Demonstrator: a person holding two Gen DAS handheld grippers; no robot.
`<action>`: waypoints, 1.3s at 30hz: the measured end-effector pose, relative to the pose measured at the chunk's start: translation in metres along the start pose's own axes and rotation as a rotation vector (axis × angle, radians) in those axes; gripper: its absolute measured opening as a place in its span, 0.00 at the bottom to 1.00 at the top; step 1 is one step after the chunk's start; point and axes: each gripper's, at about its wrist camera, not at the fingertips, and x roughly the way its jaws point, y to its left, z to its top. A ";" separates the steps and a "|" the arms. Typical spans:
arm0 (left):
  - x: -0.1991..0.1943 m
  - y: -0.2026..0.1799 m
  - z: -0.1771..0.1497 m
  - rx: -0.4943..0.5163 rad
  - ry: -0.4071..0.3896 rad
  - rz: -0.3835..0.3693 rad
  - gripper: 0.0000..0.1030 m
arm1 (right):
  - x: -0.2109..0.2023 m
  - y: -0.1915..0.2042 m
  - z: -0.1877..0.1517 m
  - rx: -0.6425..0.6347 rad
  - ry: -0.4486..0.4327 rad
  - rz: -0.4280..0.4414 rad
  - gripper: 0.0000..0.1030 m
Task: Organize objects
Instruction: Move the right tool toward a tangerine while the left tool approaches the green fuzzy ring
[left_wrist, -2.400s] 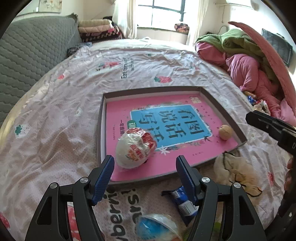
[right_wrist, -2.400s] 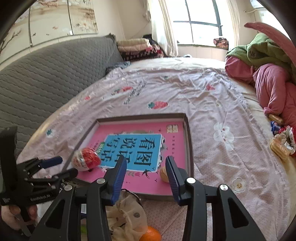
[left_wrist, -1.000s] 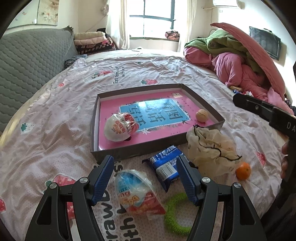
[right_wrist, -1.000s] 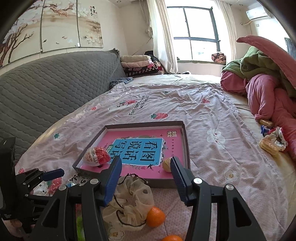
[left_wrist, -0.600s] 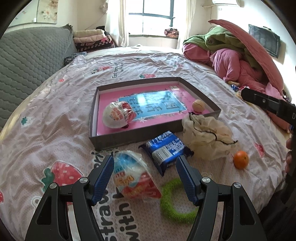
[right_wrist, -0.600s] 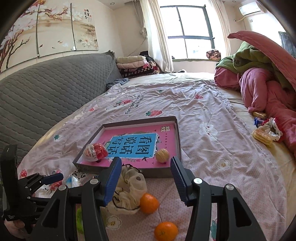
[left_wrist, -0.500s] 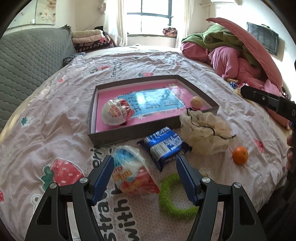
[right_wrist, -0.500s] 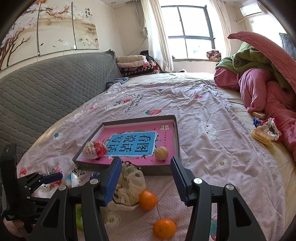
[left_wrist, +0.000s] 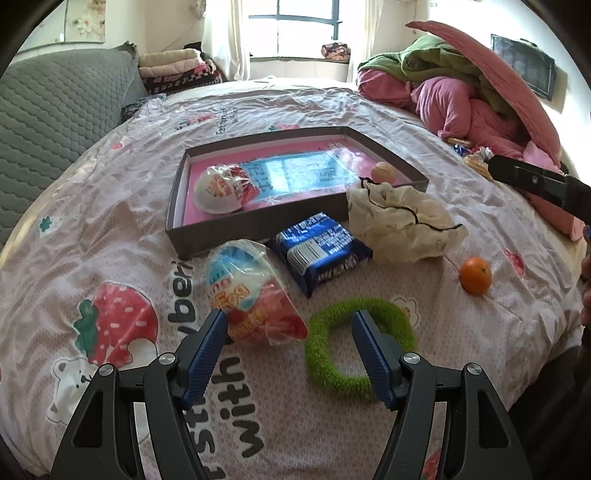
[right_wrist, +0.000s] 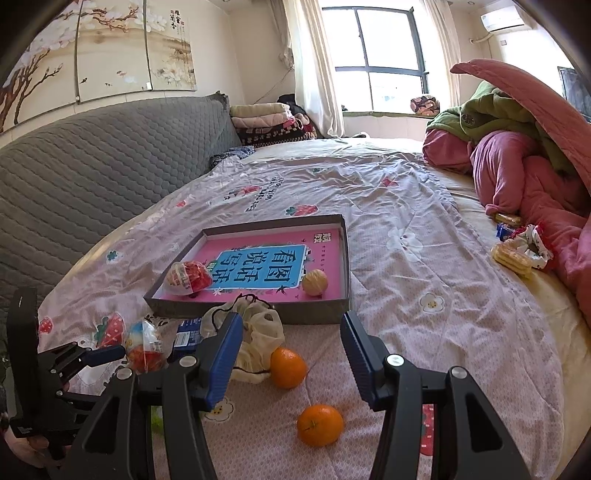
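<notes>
The left tool (left_wrist: 288, 345) hangs with its blue-padded jaws spread wide and nothing between them, aimed down at the bed; the right tool (right_wrist: 291, 349) is likewise spread and empty. Just beyond the left pad (left_wrist: 207, 350), at about eleven o'clock, lies the egg-shaped toy in crinkly clear wrap with blue and red print (left_wrist: 251, 291), touching or nearly touching that pad, and at about one o'clock the fuzzy green ring (left_wrist: 358, 343) sits partly under the right pad. That crowding is the first risk: closing here could catch the ring's edge along with the egg, or nip only the loose film so the egg slides out when lifted. Farther out at twelve o'clock are the blue foil snack packet (left_wrist: 321, 254), the cream drawstring cloth pouch (left_wrist: 402, 225) leaning against the wall of the grey shallow box lined in pink (left_wrist: 177, 221), and a small orange (left_wrist: 476, 275) at two o'clock. The box already holds a red-and-white wrapped egg (left_wrist: 221, 186) and a pale round ball (left_wrist: 382, 171). Ahead of the right tool, two oranges (right_wrist: 288, 367) (right_wrist: 319, 424) rest on the soft patterned bedsheet (right_wrist: 424, 295); a push from one pad could roll them away. A carried item could also clip the box's near wall.
</notes>
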 end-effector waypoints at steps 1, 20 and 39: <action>0.000 -0.001 -0.001 0.002 0.002 -0.003 0.69 | -0.001 0.001 -0.001 -0.001 0.000 0.000 0.53; -0.008 -0.008 -0.023 0.012 0.036 -0.012 0.69 | -0.016 -0.001 -0.019 0.009 0.022 -0.010 0.53; 0.004 -0.003 -0.028 -0.043 0.089 0.001 0.69 | -0.010 -0.011 -0.028 0.049 0.077 -0.008 0.53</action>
